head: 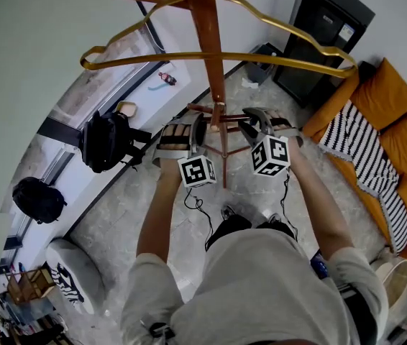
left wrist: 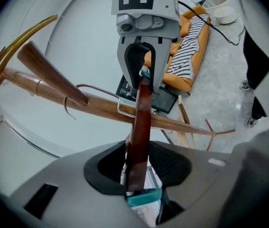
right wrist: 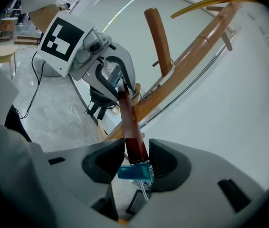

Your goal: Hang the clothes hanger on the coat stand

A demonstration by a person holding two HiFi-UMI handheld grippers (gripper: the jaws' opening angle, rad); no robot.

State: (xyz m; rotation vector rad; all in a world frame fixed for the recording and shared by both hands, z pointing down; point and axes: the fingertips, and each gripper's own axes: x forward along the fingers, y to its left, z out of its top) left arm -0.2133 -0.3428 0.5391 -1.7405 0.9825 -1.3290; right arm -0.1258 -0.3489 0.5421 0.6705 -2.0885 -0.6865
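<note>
A dark red-brown wooden hanger [left wrist: 139, 127] runs between my two grippers, its metal hook [left wrist: 96, 90] curving round a peg [left wrist: 49, 70] of the wooden coat stand [head: 207, 20]. One end lies between the jaws of my left gripper [left wrist: 138, 165], with a thin gap at the pads. The hanger's [right wrist: 129, 127] other end sits loose inside my right gripper [right wrist: 134, 158], whose jaws stand wide. In the head view the left gripper [head: 198, 126] and right gripper [head: 250, 123] flank the pole. A gold hanger [head: 211, 56] hangs higher on the stand.
Two black backpacks [head: 106, 141] [head: 39, 198] rest on a white ledge at the left. An orange sofa with a striped cover [head: 376, 142] and a black cabinet [head: 329, 27] stand at the right. A round stool [head: 74, 275] is at the lower left.
</note>
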